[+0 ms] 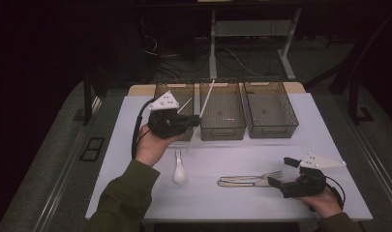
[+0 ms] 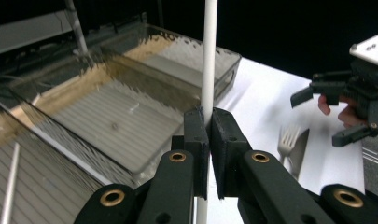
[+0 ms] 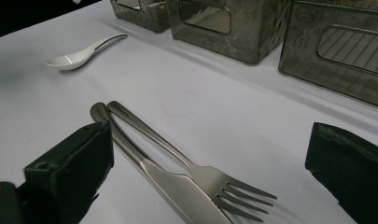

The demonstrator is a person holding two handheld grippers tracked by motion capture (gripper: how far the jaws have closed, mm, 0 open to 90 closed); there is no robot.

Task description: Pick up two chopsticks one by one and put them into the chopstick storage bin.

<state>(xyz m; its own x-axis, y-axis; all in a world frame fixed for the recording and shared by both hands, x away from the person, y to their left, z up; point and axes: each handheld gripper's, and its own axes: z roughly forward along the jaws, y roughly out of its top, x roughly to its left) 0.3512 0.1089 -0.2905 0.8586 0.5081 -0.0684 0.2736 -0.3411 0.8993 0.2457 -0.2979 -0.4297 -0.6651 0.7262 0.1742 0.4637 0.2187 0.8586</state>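
Note:
My left gripper (image 1: 195, 121) is shut on a long white chopstick (image 1: 203, 107) and holds it tilted in the air, in front of the left bin (image 1: 170, 90) and middle bin (image 1: 223, 126). In the left gripper view the pads (image 2: 197, 135) pinch the chopstick (image 2: 209, 56) at mid-length. A second chopstick (image 1: 184, 105) lies in the left bin. My right gripper (image 1: 282, 173) rests open at the table's front right, its jaws wide apart just beyond the fork (image 3: 203, 175) and knife (image 3: 161, 179), holding nothing.
A white spoon (image 1: 179, 172) lies on the white table (image 1: 300, 145) near the front left. A third mesh bin (image 1: 271, 110) stands at the back right. Fork and knife (image 1: 249, 180) lie side by side. The far table edge runs behind the bins.

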